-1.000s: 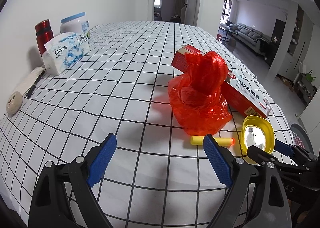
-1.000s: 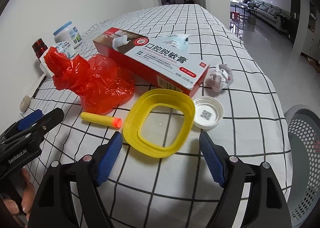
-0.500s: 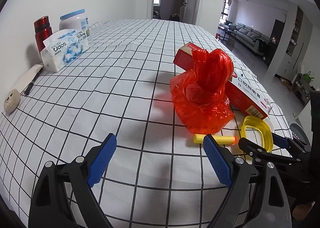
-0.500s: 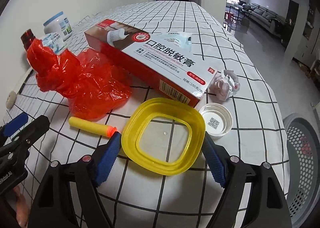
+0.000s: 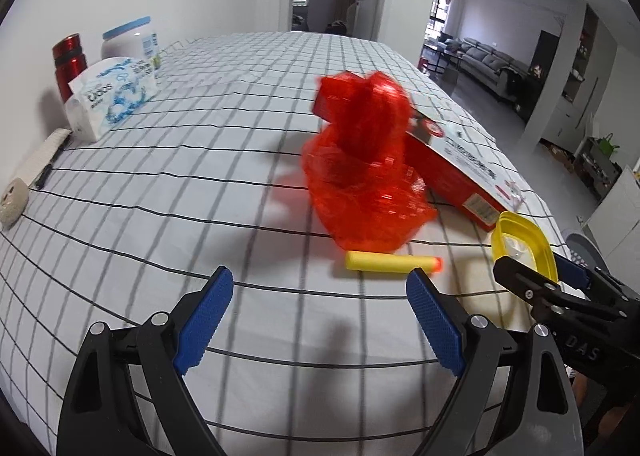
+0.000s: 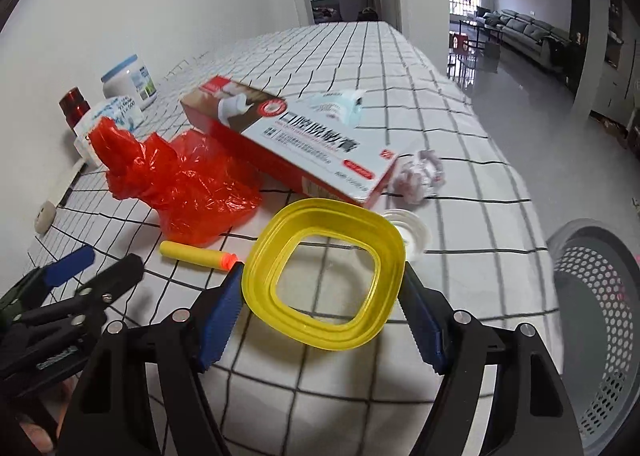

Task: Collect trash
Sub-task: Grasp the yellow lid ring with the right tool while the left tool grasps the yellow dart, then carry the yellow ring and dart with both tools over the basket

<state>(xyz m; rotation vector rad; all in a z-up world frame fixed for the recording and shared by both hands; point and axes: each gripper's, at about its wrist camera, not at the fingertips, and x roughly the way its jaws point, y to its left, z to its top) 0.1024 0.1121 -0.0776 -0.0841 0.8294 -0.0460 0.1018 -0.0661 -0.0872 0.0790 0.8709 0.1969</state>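
The yellow lid [image 6: 324,276] sits clamped between my right gripper [image 6: 322,306] pads, tilted above the checked table [image 6: 460,184]. Going leftward-first: my left gripper [image 5: 320,316] hangs open and empty; then the foam dart [image 6: 198,255], red bag [image 6: 188,184], toothpaste box [image 6: 292,140], paper wad [image 6: 418,176], gray basket [image 6: 600,296].

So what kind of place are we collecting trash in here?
Most likely a home, at a dining table: a checked tablecloth covers the table, a grey sofa sits in the living room beyond, and a tissue pack stands by the wall.
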